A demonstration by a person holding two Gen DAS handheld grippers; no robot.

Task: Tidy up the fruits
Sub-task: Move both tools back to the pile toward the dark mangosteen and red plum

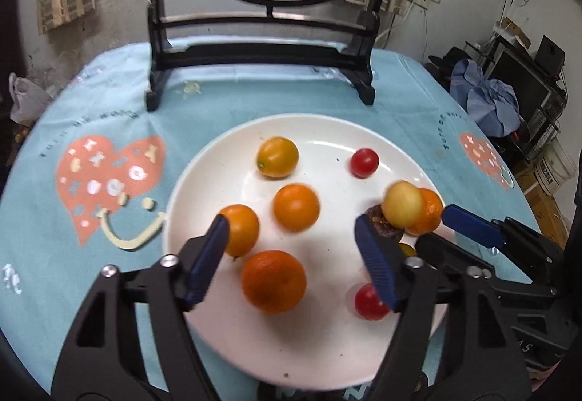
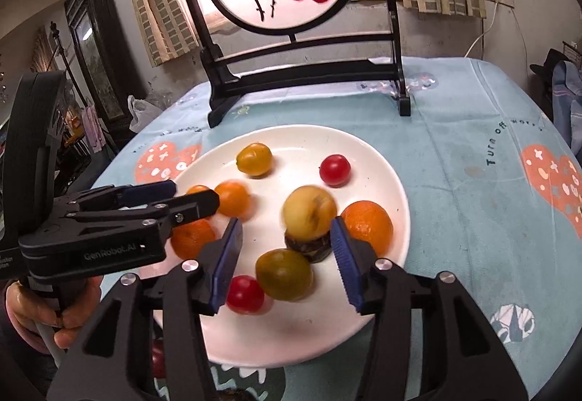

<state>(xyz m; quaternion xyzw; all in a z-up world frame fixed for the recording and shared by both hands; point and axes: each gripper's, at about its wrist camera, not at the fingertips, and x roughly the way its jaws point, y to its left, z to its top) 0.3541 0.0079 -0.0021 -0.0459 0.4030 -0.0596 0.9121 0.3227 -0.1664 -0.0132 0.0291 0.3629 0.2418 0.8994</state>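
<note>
Fruit sits scattered on a white plate (image 2: 382, 161) at frame centre. Both grippers, left gripper (image 1: 293, 255) and right gripper (image 2: 285, 257), hover with jaws apart, holding nothing. A yellow plum (image 2: 309, 217) balances on a dark fruit (image 2: 309, 248); a nudge could roll it off.

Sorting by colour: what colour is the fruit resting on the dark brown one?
Pale yellow, clearest in the right wrist view.
</note>
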